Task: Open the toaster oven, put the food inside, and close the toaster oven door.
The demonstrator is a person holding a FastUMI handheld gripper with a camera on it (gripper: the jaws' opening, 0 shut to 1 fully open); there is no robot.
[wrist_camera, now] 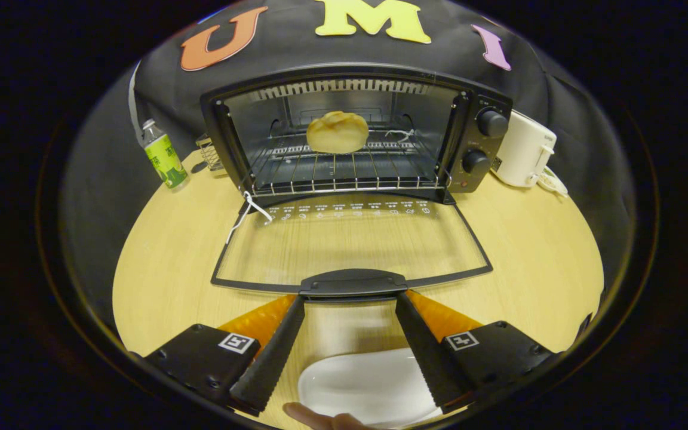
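Note:
A black toaster oven [475,137] stands at the back of the wooden table, its glass door [350,245] folded flat down toward me. A pale bread roll [337,132] lies on the wire rack [344,170] inside. The door's black handle [353,283] sits right at my fingertips. My gripper [350,301] is open, one finger on each side just under the handle's ends, with nothing between them. An empty white plate [368,388] lies below the fingers.
A green-labelled bottle [163,156] and a small wire rack [208,153] stand left of the oven. A white kettle [522,156] sits to its right. A person's fingertip [314,416] touches the near edge of the plate.

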